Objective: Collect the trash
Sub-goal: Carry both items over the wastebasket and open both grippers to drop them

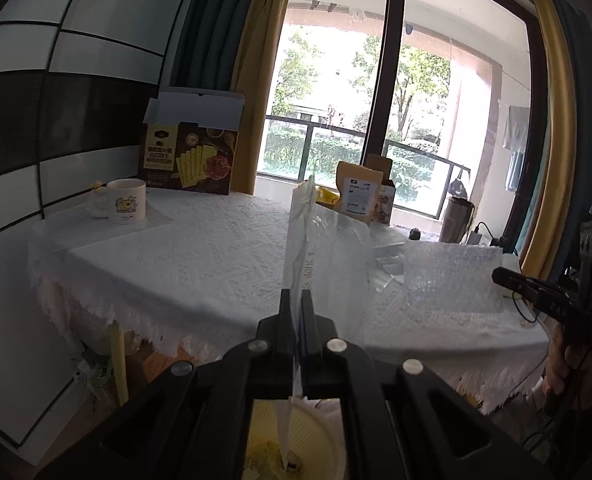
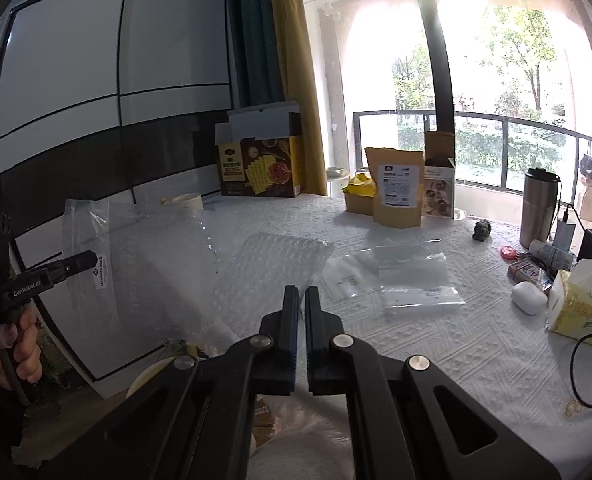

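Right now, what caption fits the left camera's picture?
Left gripper pinching a clear bag above the table.

Matte black tongs (image 2: 300, 300) with silver rivets; the left tongs (image 2: 82, 259) read "GenRobot.AI" in white.

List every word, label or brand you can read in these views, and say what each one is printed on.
"GenRobot.AI": on the side of the left gripper.
"Member's Mark": on the white label of the clear plastic bag that gripper holds.
Cracker box: Chinese characters, too blurred to read.
Yellow pouch: label print too small to read.
Flat clear bags on the table: print too small.
Tissue pack: marks unreadable.
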Motion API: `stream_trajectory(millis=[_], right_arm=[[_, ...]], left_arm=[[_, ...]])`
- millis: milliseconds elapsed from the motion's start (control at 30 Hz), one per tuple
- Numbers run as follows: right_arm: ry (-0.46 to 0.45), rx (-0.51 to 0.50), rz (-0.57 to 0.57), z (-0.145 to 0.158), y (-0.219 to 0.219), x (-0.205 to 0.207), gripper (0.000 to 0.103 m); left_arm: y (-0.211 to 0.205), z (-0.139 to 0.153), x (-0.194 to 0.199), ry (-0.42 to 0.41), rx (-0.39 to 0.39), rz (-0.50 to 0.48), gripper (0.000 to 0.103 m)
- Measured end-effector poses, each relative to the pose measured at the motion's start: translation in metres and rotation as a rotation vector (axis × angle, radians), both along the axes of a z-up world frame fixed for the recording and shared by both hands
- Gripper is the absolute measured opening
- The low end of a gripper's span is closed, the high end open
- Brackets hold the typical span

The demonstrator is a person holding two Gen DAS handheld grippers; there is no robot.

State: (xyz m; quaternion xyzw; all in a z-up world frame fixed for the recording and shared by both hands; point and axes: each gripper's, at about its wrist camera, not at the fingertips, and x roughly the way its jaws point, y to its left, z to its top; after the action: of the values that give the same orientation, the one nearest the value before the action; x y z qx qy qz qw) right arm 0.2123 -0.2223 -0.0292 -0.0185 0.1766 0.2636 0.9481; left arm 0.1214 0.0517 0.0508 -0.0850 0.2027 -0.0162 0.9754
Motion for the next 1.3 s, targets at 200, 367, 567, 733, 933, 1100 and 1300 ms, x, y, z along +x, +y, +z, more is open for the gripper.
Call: stream_trajectory(millis=[200, 367, 567, 733, 933, 1100, 1300], right_arm=[[0.015, -0.012, 0.039, -0.011, 0.027, -0.013, 0.003], [0.026, -0.008, 0.067, -0.020, 0.050, -0.019, 0.003], [0.052, -0.009, 0.100, -0.037, 0.072, -0.022, 0.003], [0.078, -0.019, 0.111, -0.050, 0.088, -0.022, 0.003], [0.119, -0.017, 0.114, -0.066, 0.091, -0.013, 0.003], [0.146, -0.009, 0.114, -0.076, 0.088, -0.006, 0.003], [0.175, 0.010, 0.112, -0.088, 0.078, 0.008, 0.003]], left_arm=[[0.018, -0.017, -0.022, 0.048, -0.006, 0.012, 0.002], [0.032, -0.045, -0.032, 0.119, -0.017, 0.029, 0.002], [0.037, -0.076, -0.031, 0.200, 0.011, 0.043, 0.002], [0.037, -0.095, -0.027, 0.264, 0.029, 0.038, 0.002], [0.034, -0.122, -0.011, 0.362, 0.024, 0.014, 0.002], [0.024, -0.149, 0.008, 0.445, 0.020, 0.000, 0.002], [0.011, -0.176, 0.029, 0.526, 0.024, -0.009, 0.002]])
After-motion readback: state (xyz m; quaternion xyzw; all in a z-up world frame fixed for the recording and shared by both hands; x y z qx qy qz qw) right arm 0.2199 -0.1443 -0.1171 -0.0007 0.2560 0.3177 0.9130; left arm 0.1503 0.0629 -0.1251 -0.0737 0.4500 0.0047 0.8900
